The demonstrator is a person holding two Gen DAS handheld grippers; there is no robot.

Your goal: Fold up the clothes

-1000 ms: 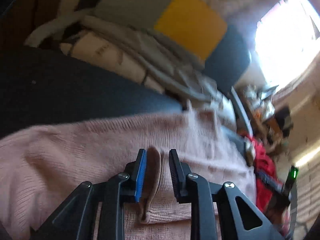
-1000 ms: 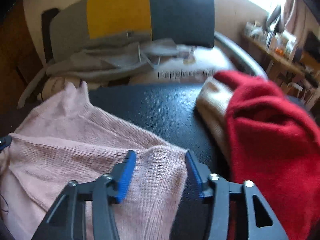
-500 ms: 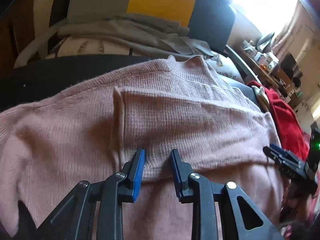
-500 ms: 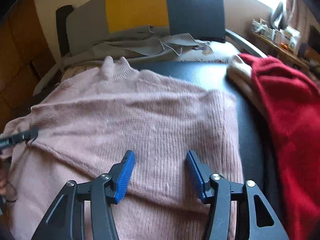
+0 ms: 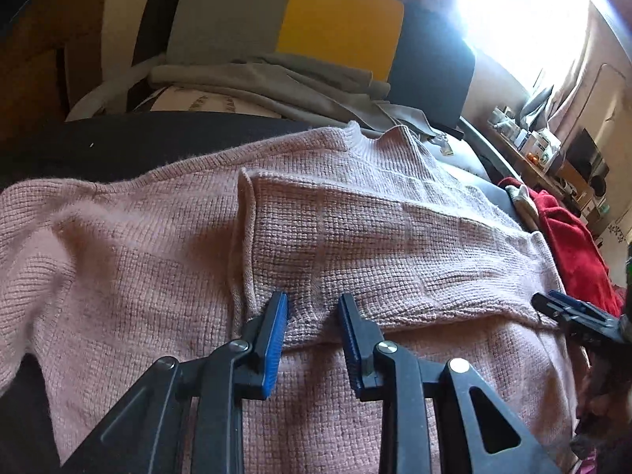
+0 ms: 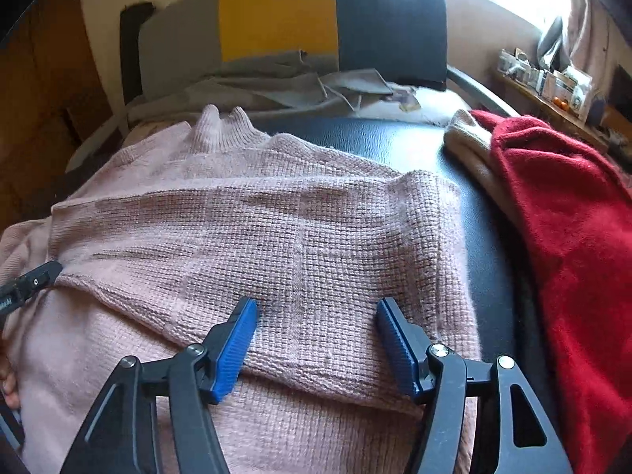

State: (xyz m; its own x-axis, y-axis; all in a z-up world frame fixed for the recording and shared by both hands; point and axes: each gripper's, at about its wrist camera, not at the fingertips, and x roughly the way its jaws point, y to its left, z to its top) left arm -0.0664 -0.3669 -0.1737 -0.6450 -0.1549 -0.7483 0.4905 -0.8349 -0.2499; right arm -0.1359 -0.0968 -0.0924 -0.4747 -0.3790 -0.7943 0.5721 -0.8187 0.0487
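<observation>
Mid-fold: pink sweater [image 6: 252, 229] spread on the black desk [image 6: 395, 146], one sleeve laid across its chest. Left hand-held gripper [image 5: 312, 308] narrowly parted, right hand-held gripper [image 6: 316, 312] wide, both empty over the sleeve's near edge. Likely calls for folding in the outstretched sleeve toward the desk's left edge

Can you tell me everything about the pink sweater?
The pink sweater is a fuzzy knit with a ribbed high collar, pointing toward the chair back. It lies flat on a black padded surface, with one layer folded across its middle, making a straight edge. Both tongs, left and right, are open over that fold. A red garment lies beside it, apart.
</observation>
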